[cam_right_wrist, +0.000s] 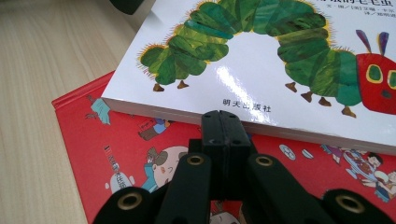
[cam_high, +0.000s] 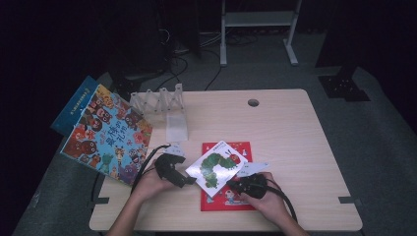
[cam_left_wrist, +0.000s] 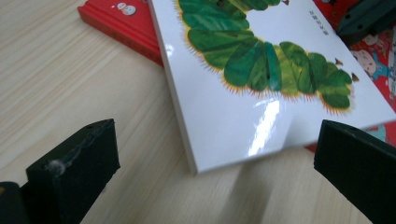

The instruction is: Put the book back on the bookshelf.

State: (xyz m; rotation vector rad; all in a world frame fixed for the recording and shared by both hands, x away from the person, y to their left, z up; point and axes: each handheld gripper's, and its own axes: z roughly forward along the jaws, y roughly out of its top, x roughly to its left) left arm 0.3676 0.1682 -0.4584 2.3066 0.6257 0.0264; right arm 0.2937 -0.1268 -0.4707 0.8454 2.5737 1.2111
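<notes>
A white book with a green caterpillar on its cover lies askew on top of a red picture book near the table's front edge. In the left gripper view, my left gripper is open wide, with the white book's near corner just ahead of its jaws and not touched. In the high view, this left gripper sits at the white book's left side. My right gripper is shut with nothing between its jaws. Its tip rests against the white book's front edge, over the red book. In the high view, the right gripper is at the white book's right.
A large colourful picture book overhangs the table's left edge, with a blue book under it. A clear plastic rack stands at the back left. A cable hole is near the far edge. Bare wood lies to the right.
</notes>
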